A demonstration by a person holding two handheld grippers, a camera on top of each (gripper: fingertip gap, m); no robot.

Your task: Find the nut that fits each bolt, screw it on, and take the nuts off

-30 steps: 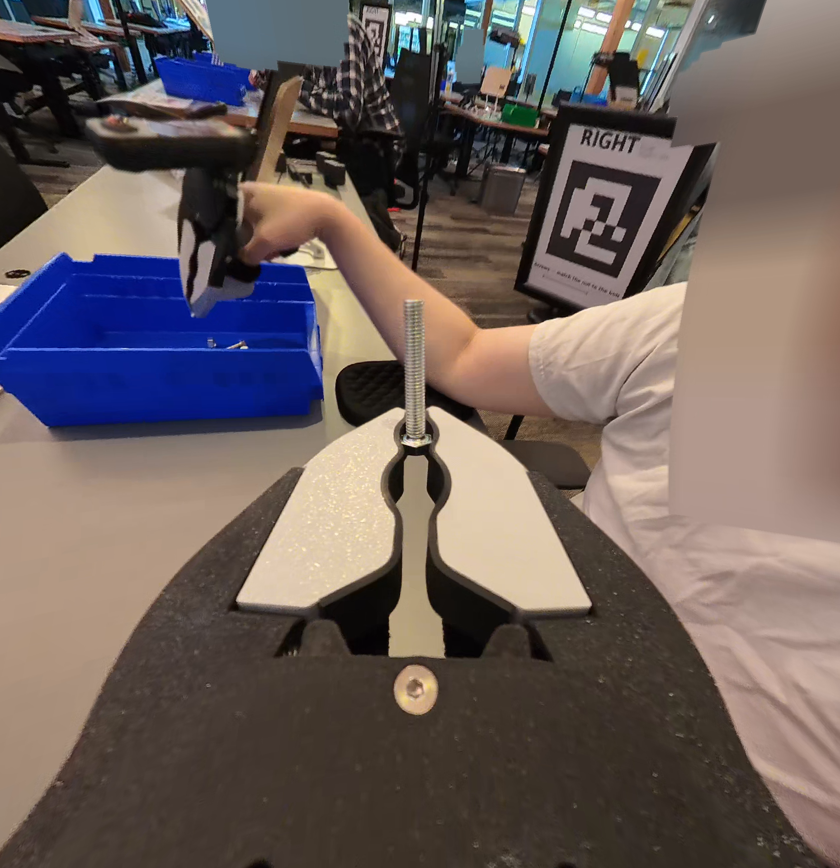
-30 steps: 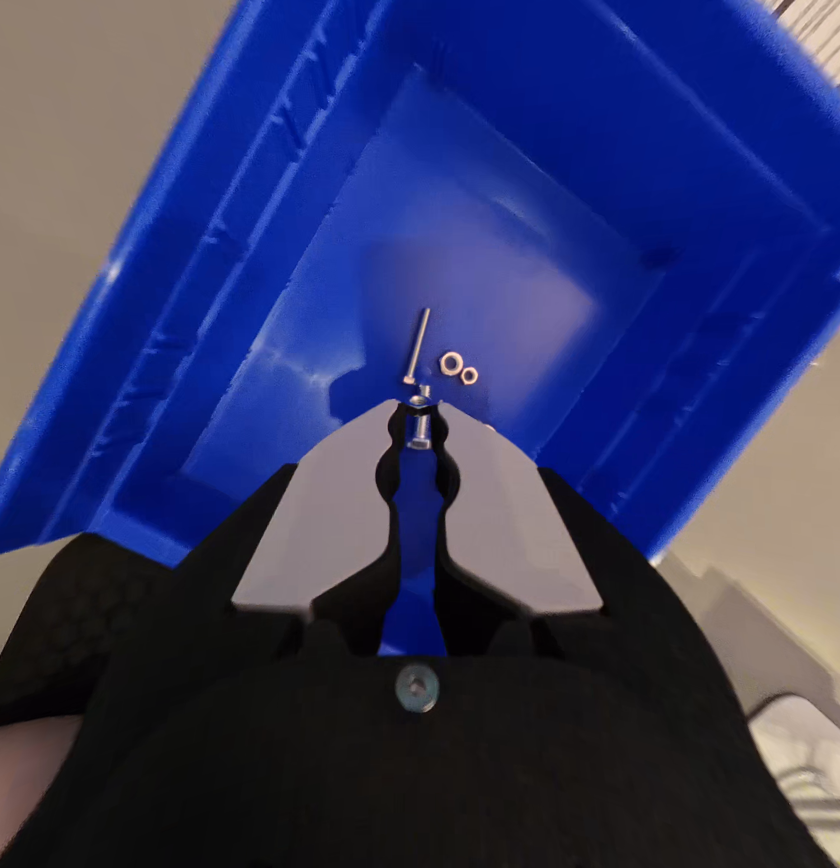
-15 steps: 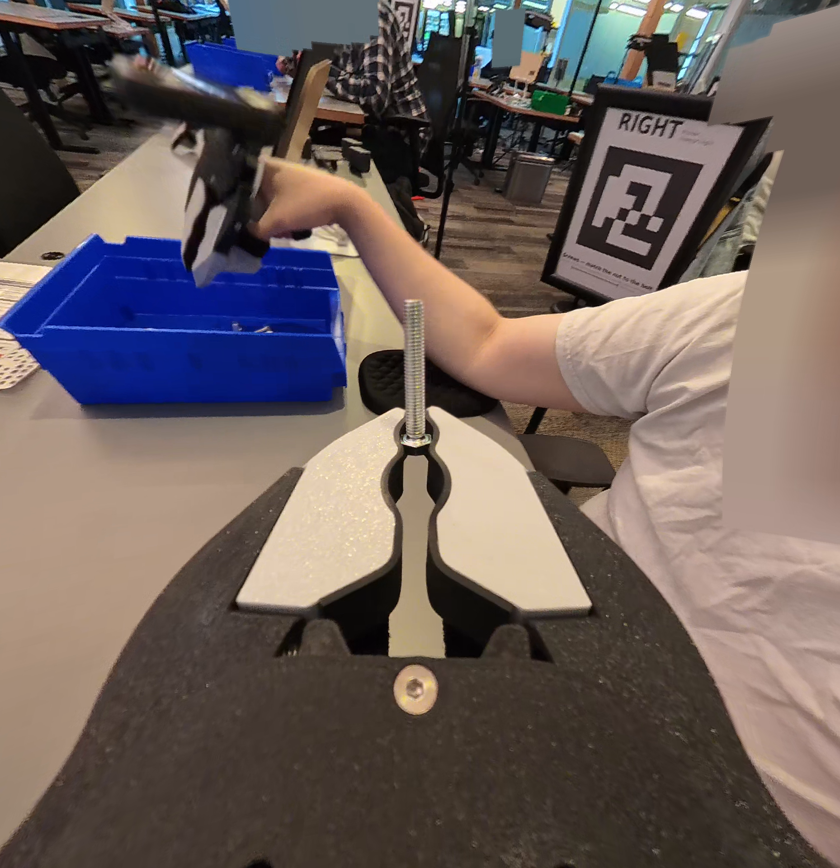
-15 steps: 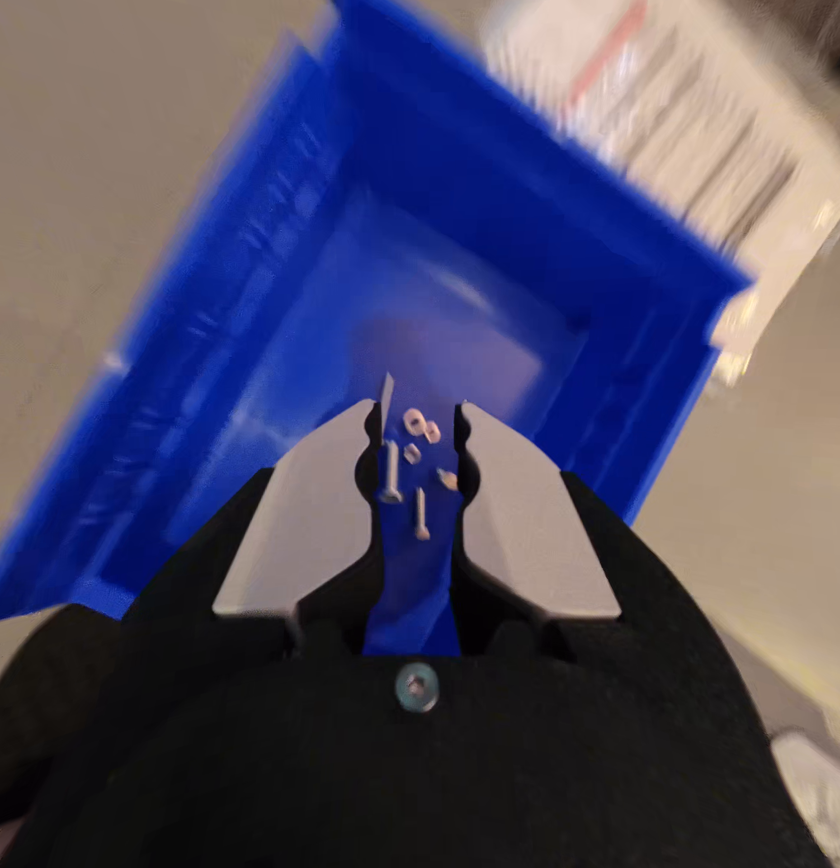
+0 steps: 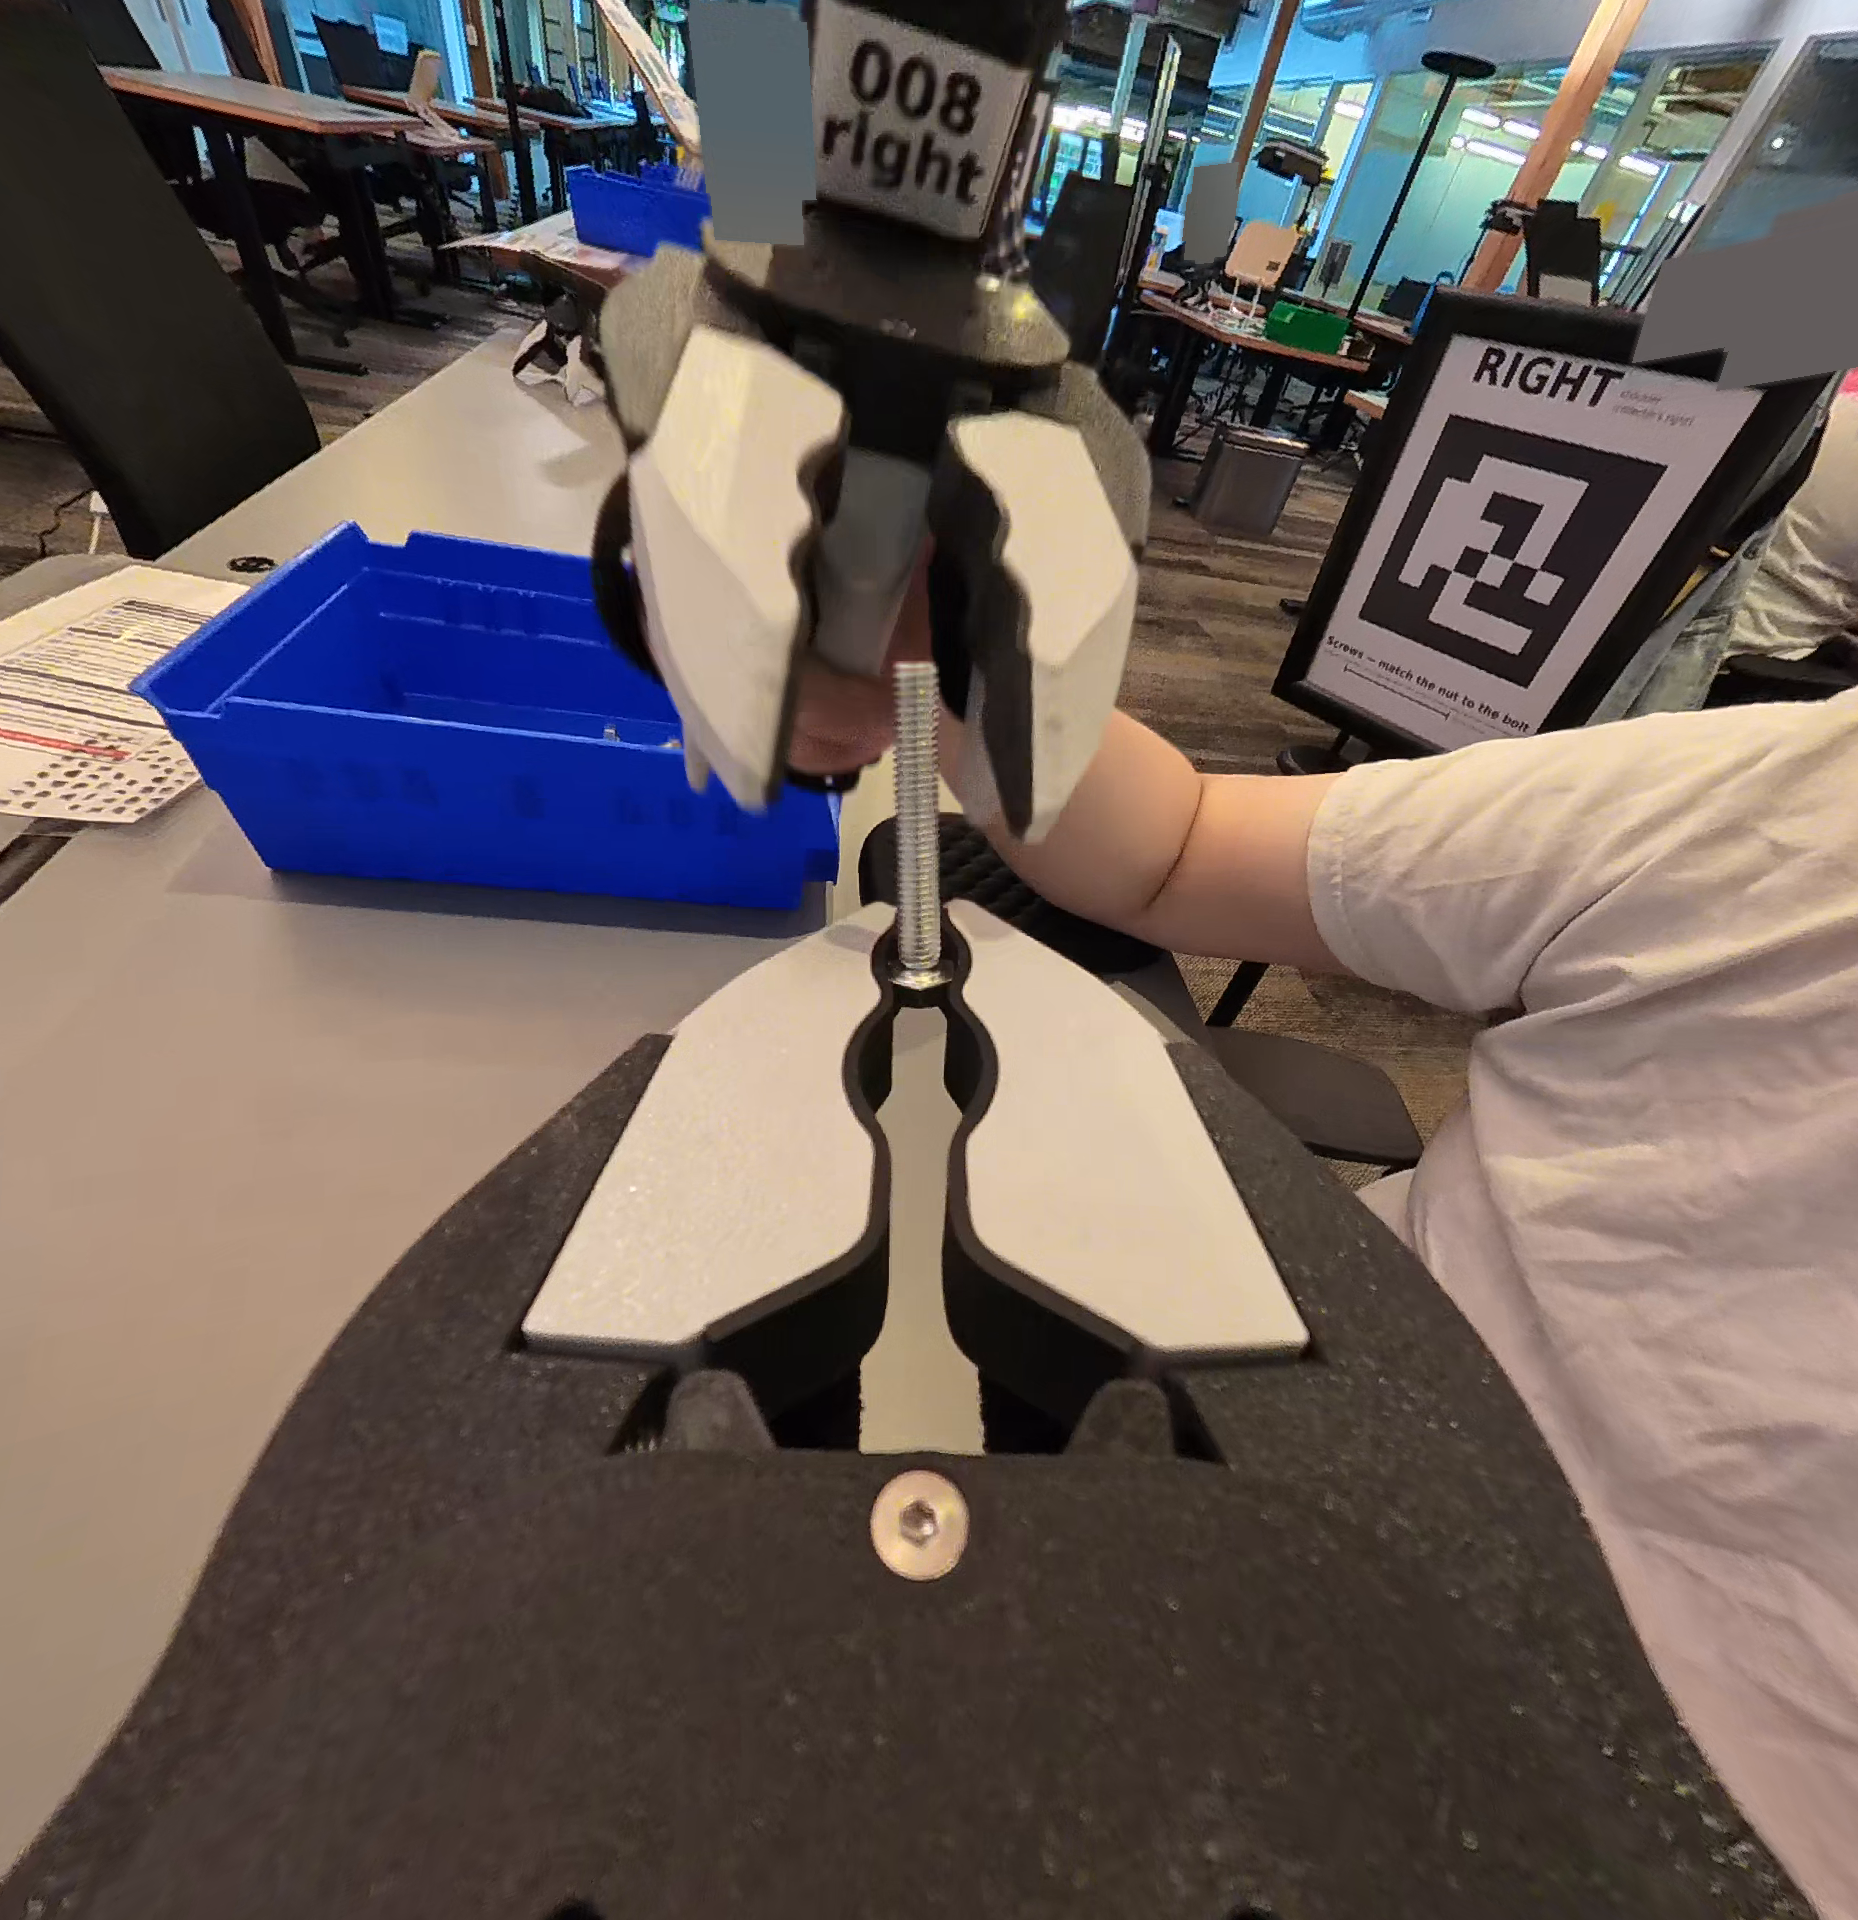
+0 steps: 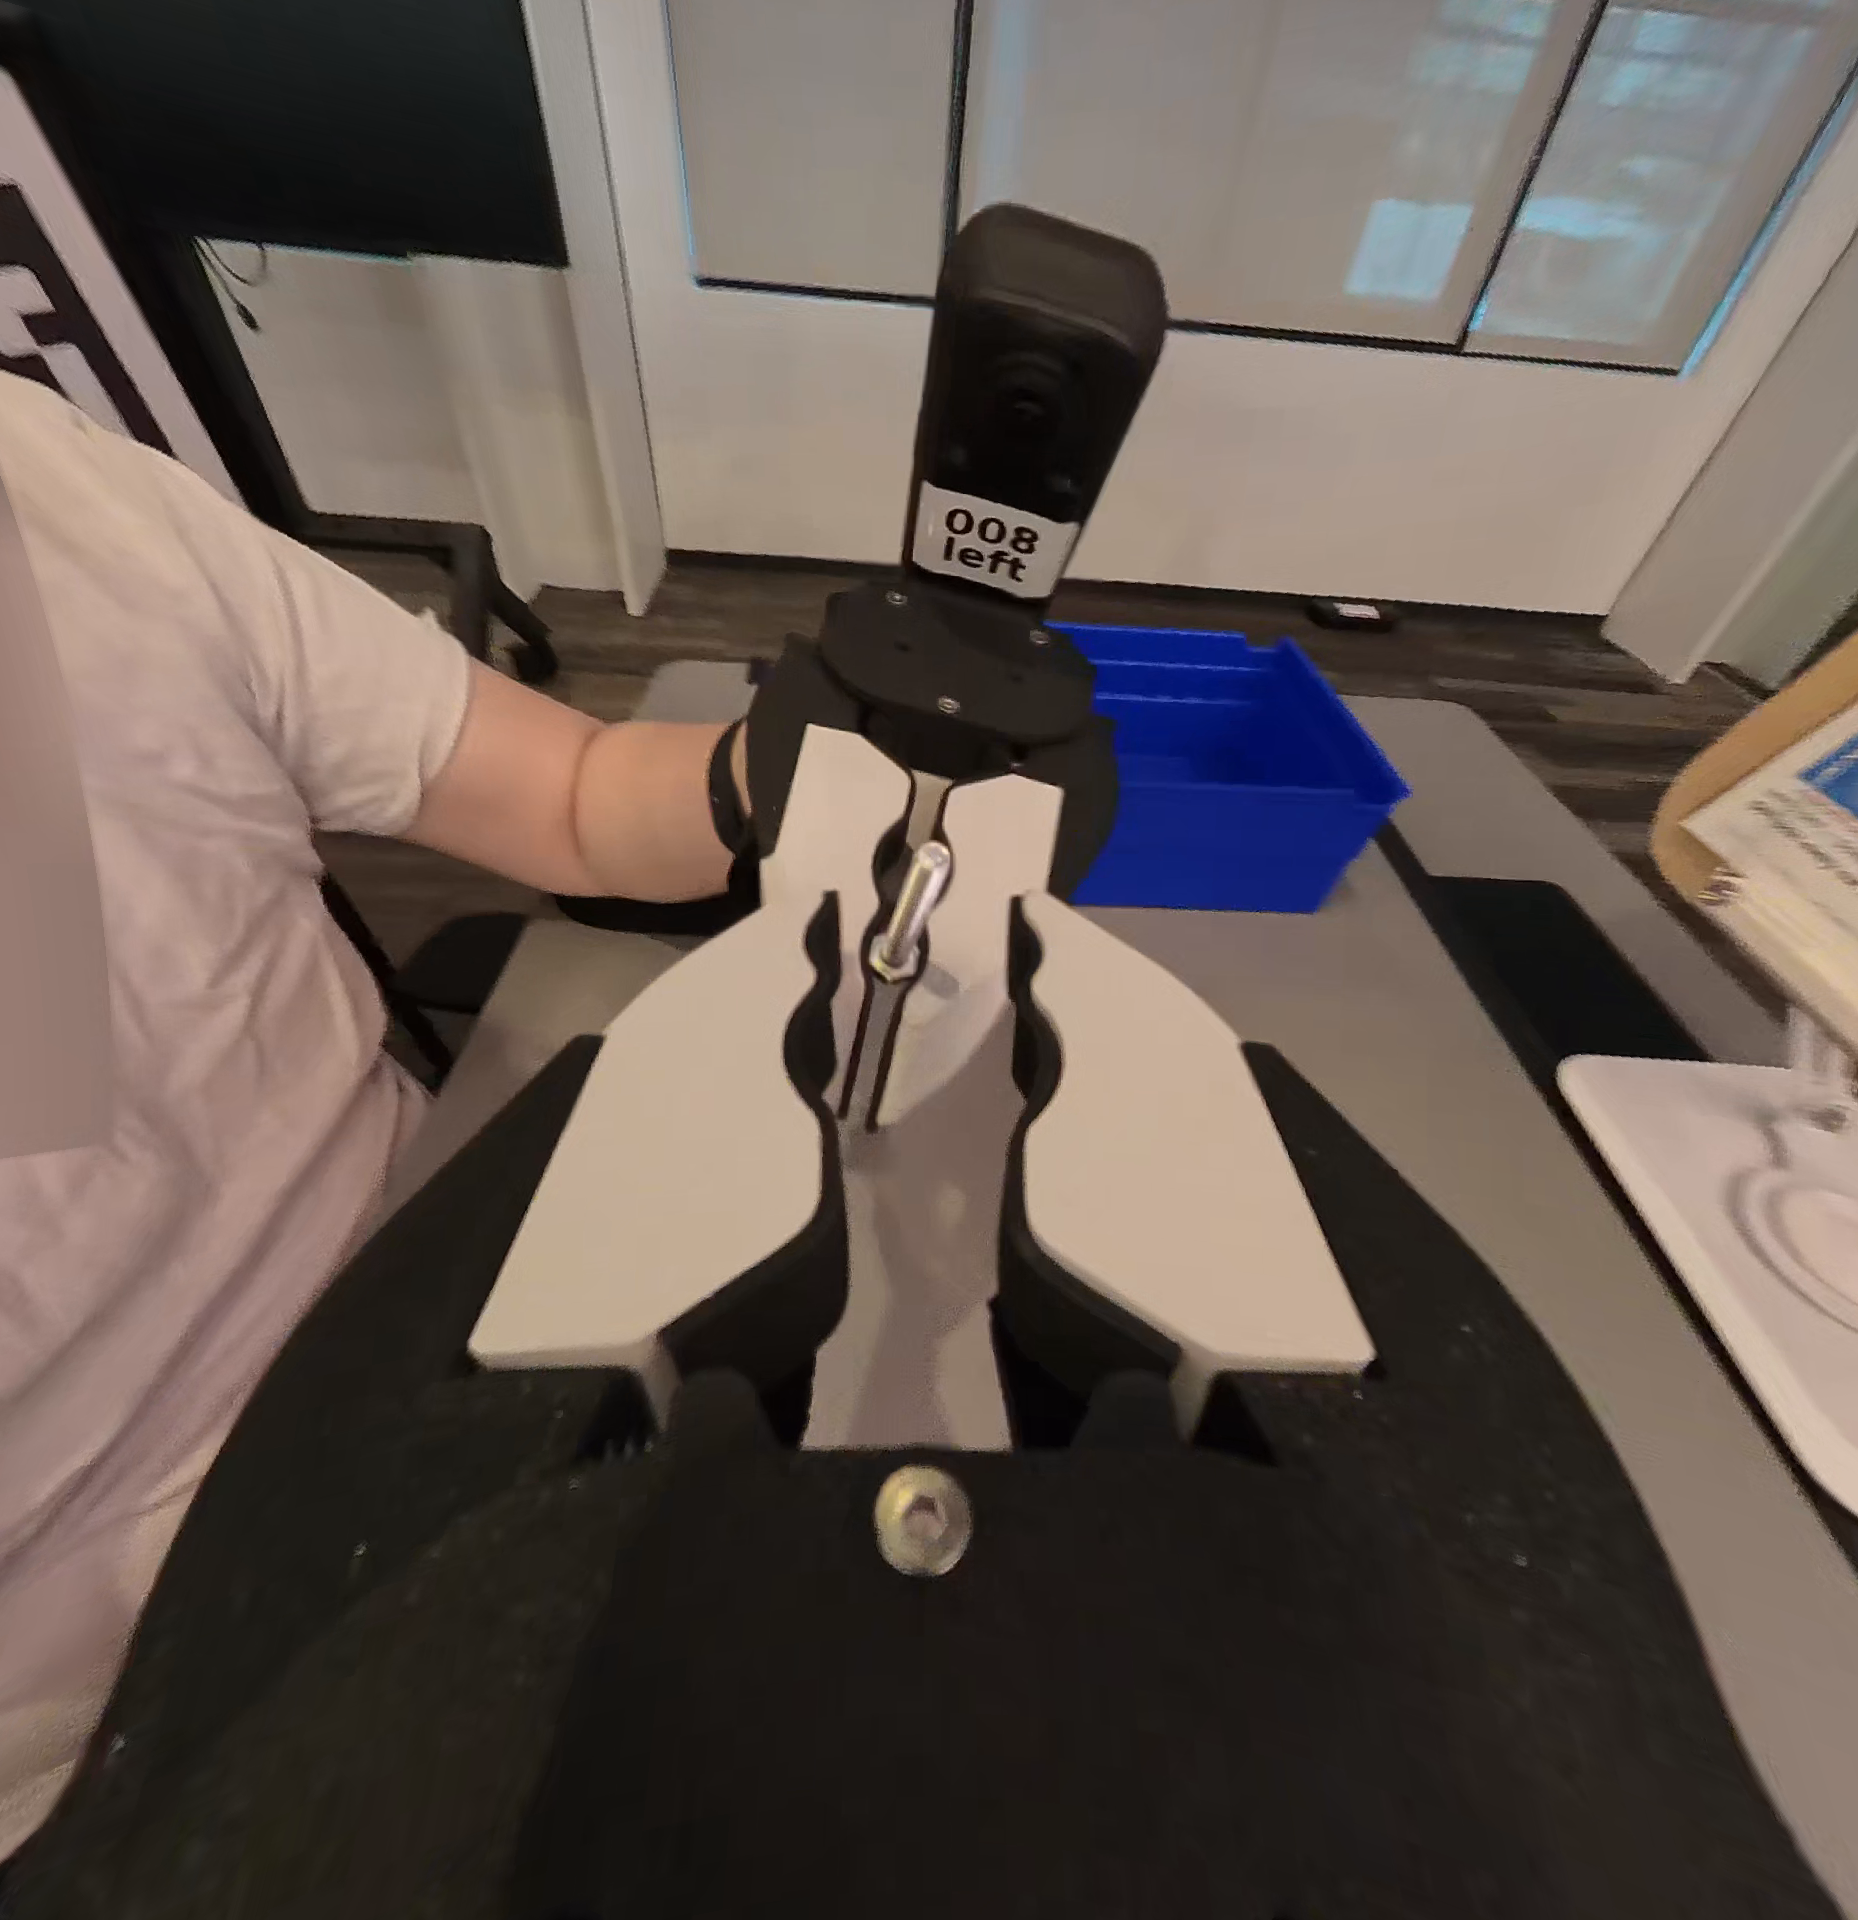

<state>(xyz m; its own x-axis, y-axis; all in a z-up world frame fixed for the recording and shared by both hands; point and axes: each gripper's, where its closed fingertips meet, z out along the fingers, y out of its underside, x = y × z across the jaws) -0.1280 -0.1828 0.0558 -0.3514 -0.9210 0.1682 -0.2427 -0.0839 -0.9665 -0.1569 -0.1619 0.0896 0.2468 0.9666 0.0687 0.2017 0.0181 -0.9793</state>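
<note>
My left gripper (image 5: 917,961) is shut on the base of a long threaded bolt (image 5: 914,800), which stands upright from its tips. A hex piece (image 5: 917,977) sits at the bolt's base; I cannot tell whether it is a nut or the head. My right gripper (image 6: 920,914) is open and empty, with its jaws on either side of the bolt (image 6: 909,899). In the left wrist view it (image 5: 873,805) comes down from above over the bolt's top. The left gripper also shows in the right wrist view (image 6: 878,1029). A blue bin (image 5: 468,821) holds small loose hardware.
The blue bin (image 6: 1247,842) stands on the grey table (image 5: 229,1091). A printed sheet (image 5: 63,707) lies left of it. A white tray (image 6: 1735,1226) and a cardboard-backed stack of papers (image 6: 1798,831) lie at the right. A sign stand (image 5: 1507,561) stands beyond the table's edge. One gripper's finger ends stand about 4 cm off the other's.
My right gripper opened over the blue bin, let go of a small piece, then swung away to straddle the bolt in my left gripper. The left gripper kept its hold.
</note>
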